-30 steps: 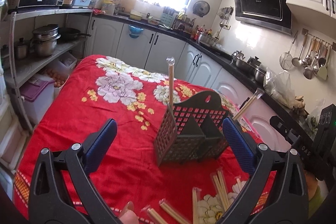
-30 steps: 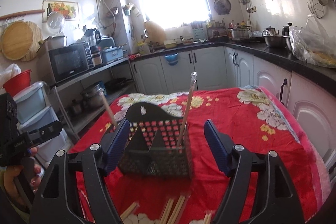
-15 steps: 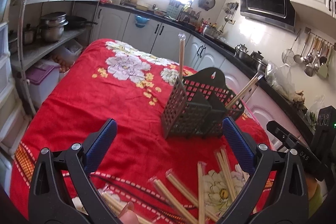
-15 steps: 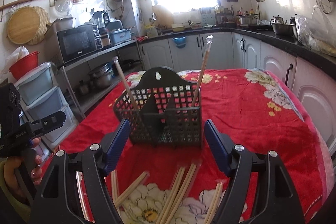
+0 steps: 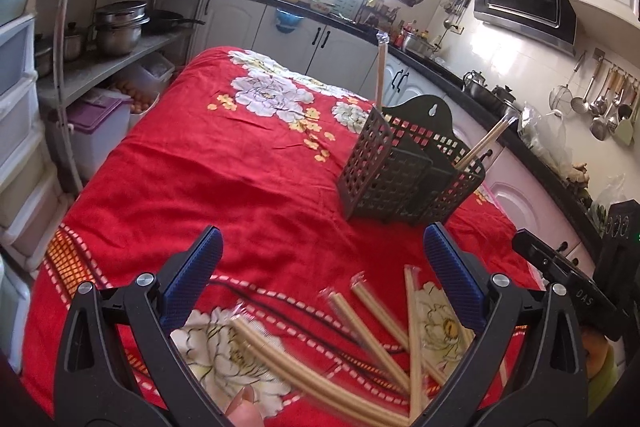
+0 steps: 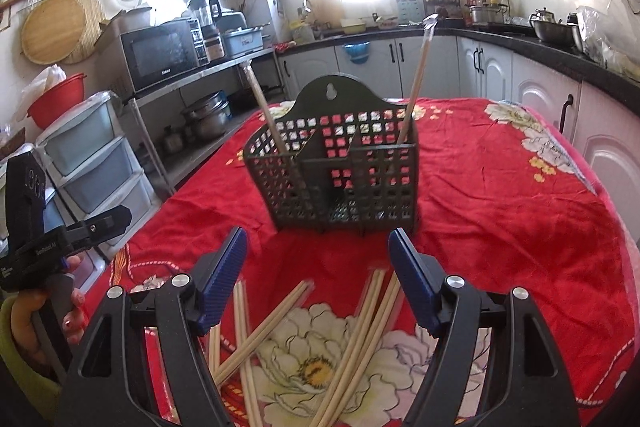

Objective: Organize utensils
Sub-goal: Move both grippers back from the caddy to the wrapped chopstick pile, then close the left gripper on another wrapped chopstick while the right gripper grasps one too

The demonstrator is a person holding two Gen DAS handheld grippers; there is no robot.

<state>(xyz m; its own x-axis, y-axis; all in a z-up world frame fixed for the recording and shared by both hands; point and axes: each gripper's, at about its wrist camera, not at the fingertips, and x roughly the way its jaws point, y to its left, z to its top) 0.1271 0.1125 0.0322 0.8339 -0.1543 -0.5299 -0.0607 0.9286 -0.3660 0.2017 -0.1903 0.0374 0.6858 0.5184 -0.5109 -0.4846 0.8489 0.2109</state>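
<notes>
I see a dark perforated utensil holder (image 6: pixel 340 171) standing upright on the red floral surface (image 6: pixel 500 195), with one wrapped chopstick pair (image 6: pixel 416 79) leaning in its right compartment and another (image 6: pixel 266 111) in its left. Several more wrapped chopstick pairs (image 6: pixel 360 343) lie scattered flat just before it.
</notes>
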